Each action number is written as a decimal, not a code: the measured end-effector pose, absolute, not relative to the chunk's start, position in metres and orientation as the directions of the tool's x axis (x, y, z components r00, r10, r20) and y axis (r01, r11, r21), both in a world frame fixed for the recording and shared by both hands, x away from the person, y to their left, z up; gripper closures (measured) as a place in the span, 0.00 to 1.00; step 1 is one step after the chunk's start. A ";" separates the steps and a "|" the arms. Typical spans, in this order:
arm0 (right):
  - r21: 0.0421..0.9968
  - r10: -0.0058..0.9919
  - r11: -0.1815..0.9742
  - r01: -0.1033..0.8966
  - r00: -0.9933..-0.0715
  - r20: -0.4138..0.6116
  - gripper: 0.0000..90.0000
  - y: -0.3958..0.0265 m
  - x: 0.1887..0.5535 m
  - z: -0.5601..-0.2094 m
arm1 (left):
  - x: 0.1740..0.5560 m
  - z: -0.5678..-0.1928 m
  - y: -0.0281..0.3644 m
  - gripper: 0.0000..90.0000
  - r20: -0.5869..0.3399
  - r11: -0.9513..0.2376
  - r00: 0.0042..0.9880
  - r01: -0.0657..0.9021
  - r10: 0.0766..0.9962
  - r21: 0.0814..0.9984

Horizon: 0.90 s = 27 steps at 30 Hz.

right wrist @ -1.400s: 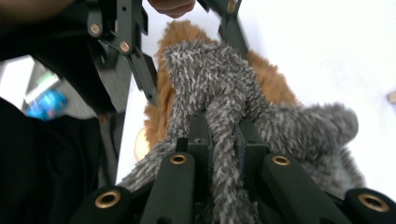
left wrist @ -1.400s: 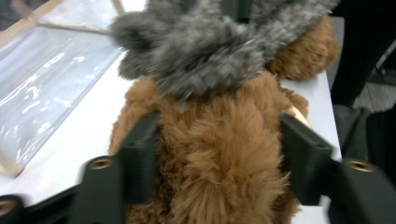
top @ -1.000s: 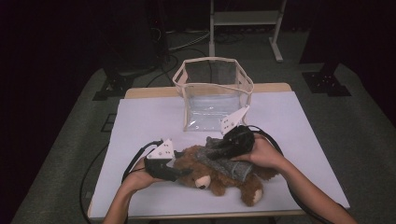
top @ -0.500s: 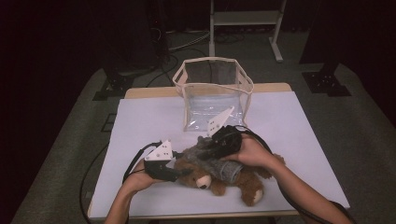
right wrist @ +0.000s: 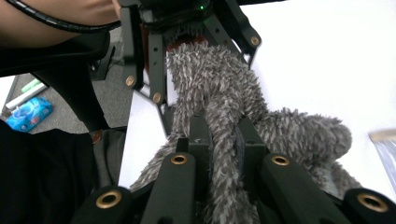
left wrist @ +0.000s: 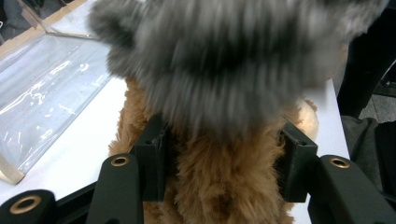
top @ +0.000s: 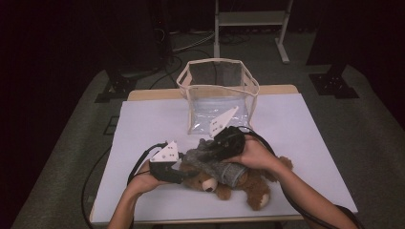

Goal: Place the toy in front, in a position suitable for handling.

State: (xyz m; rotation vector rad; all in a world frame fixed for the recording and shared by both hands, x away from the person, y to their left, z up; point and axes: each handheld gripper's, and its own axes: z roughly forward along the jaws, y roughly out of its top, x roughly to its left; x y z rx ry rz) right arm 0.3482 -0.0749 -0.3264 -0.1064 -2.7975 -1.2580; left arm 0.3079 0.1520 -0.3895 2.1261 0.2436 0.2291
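Observation:
A brown teddy bear (top: 255, 186) lies on the white table (top: 310, 129) near its front edge. A grey fuzzy garment (top: 217, 166) is drawn over the bear's upper body. My left gripper (top: 187, 172) is shut on the bear from the left; in the left gripper view its pads (left wrist: 153, 151) press into the brown fur (left wrist: 224, 186), with the grey garment (left wrist: 233, 60) blurred just above. My right gripper (top: 206, 151) comes in from the right and is shut on a fold of the grey garment (right wrist: 224, 140). The right gripper view also has the left gripper (right wrist: 187, 32) farther off.
A clear plastic bag with a beige rim (top: 217, 88) stands open at the back middle of the table, close behind the grippers. Its clear wall (left wrist: 51, 93) lies left of the bear in the left gripper view. Cables trail off the table's front edge.
My right gripper has moved left along the bear, dragging the grey garment with it. The left gripper has kept its place and its hold on the bear.

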 end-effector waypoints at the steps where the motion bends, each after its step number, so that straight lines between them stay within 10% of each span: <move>1: 0.737 0.028 0.670 0.092 -0.995 0.098 0.88 -0.070 0.348 -0.328 | 0.308 -0.390 0.153 0.51 0.073 -0.535 0.963 0.080 0.258 0.841; 27: 0.755 0.189 0.615 0.227 -0.972 0.139 0.88 -0.197 0.323 -0.344 | 0.307 -0.389 0.155 0.49 0.056 -0.556 0.965 0.099 0.255 0.825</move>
